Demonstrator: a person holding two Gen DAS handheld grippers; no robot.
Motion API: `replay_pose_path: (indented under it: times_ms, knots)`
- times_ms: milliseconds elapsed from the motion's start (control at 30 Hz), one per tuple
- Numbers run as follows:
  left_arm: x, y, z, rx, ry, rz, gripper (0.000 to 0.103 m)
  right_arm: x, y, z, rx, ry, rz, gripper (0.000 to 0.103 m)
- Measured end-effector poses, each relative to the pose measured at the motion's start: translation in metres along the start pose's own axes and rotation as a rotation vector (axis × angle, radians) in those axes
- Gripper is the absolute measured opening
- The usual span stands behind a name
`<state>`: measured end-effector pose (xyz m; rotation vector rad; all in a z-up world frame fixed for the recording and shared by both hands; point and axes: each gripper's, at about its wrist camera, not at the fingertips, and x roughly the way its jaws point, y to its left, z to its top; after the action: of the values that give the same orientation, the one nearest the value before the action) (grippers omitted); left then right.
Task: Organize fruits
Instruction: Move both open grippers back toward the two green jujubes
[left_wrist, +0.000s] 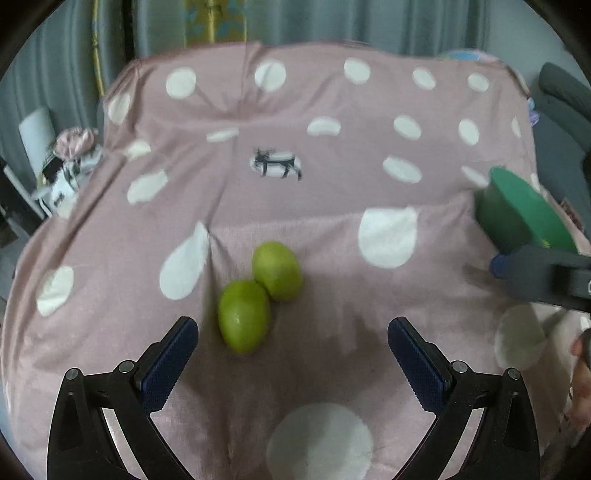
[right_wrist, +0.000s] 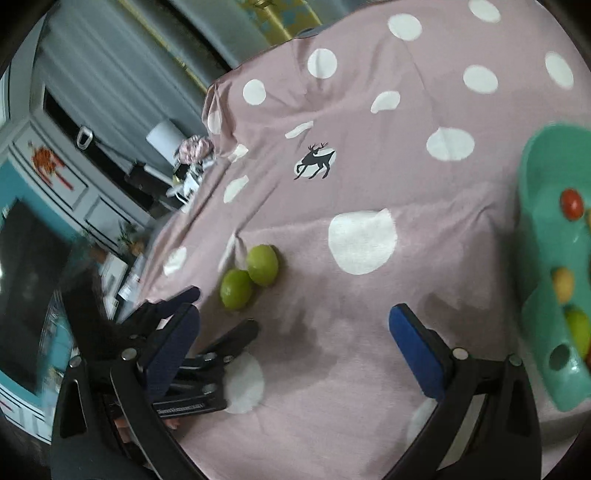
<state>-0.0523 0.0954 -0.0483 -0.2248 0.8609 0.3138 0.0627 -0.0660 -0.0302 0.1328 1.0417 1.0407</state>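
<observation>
Left gripper (left_wrist: 291, 363): nearest the left wrist lens, jaws spread wide and grasping nothing, blue pads at 7 and 5 o'clock of that view, hovering over the cloth.
Near lime (left_wrist: 243, 315): green, lying on the cloth just ahead of the left pad, at about 6 o'clock from the view's centre; not between the fingers' tips.
Far lime (left_wrist: 277, 271): touching the near lime, set behind it toward 1 o'clock.
Tablecloth (left_wrist: 332, 184): pink with white dots and a small dark deer print (left_wrist: 277, 164) toward 12 o'clock; wrinkled around the limes.
Green bowl (left_wrist: 524, 210): at 3 o'clock in the left view, well apart from the limes, tilted toward the camera.
Right gripper (right_wrist: 295, 347): jaws released and wide, nothing between them; in the left view its dark body (left_wrist: 546, 273) shows just below the bowl.
Bowl contents: the right wrist view shows the bowl (right_wrist: 543, 177) at 3 o'clock, holding a red fruit (right_wrist: 571, 204), a yellowish fruit (right_wrist: 563, 285) and a green fruit (right_wrist: 578, 330); exact kinds cannot be told.
Limes from the right: both (right_wrist: 251, 280) at 9 o'clock of centre, with the left gripper (right_wrist: 207, 317) just below them.
</observation>
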Motion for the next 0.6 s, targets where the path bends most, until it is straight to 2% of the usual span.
replay_pose_path:
  times_ms: [33, 100, 133, 200, 233, 267, 300, 333, 367, 400, 433, 467, 500, 533, 567, 600]
  knots:
    - [0.006, 0.004, 0.002, -0.017, 0.031, -0.031, 0.102, -0.002, -0.001, -0.001, 0.014, -0.003, 0.012, 0.103]
    - [0.009, 0.009, 0.007, -0.032, 0.037, -0.076, 0.102, -0.007, -0.003, -0.002, 0.026, -0.008, 0.014, 0.103]
    - [0.012, 0.010, 0.010, -0.025, 0.030, -0.067, 0.102, -0.009, -0.004, -0.002, 0.027, -0.009, 0.005, 0.103]
    - [0.021, 0.008, 0.014, 0.012, 0.040, 0.030, 0.102, -0.012, -0.007, -0.003, 0.034, -0.012, 0.010, 0.102]
    - [0.032, 0.009, 0.013, 0.019, 0.095, 0.104, 0.102, -0.013, -0.007, -0.003, 0.035, -0.009, 0.037, 0.102]
    - [0.045, 0.010, 0.008, 0.017, 0.165, 0.147, 0.102, -0.012, -0.007, -0.002, 0.035, -0.007, 0.046, 0.102]
    - [0.048, 0.015, 0.007, -0.013, 0.176, 0.106, 0.100, -0.016, -0.008, -0.002, 0.033, -0.009, 0.046, 0.102]
    - [0.044, 0.021, 0.007, -0.050, 0.165, 0.081, 0.092, -0.019, -0.008, -0.002, 0.025, -0.010, 0.049, 0.102]
    - [0.037, 0.031, 0.007, -0.107, 0.137, 0.077, 0.072, -0.021, -0.008, -0.002, 0.015, -0.012, 0.048, 0.102]
    - [0.030, 0.039, 0.007, -0.144, 0.117, 0.081, 0.064, -0.024, -0.007, -0.002, 0.006, -0.017, 0.046, 0.102]
    - [0.022, 0.045, 0.006, -0.172, 0.088, 0.089, 0.048, -0.026, -0.008, -0.002, 0.007, -0.023, 0.049, 0.102]
    - [0.016, 0.045, 0.006, -0.166, 0.070, 0.079, 0.045, -0.027, -0.008, -0.002, 0.011, -0.026, 0.051, 0.102]
    - [0.010, 0.039, 0.006, -0.118, 0.052, 0.091, 0.045, -0.027, -0.009, -0.002, 0.014, -0.025, 0.056, 0.102]
    - [0.007, 0.033, 0.006, -0.072, 0.040, 0.121, 0.045, -0.027, -0.010, -0.003, 0.016, -0.020, 0.058, 0.102]
    - [0.004, 0.021, 0.006, -0.009, 0.026, 0.184, 0.045, -0.026, -0.009, -0.003, 0.017, -0.017, 0.058, 0.102]
    - [0.002, 0.012, 0.005, 0.029, 0.017, 0.208, 0.045, -0.025, -0.009, -0.003, 0.018, -0.014, 0.055, 0.102]
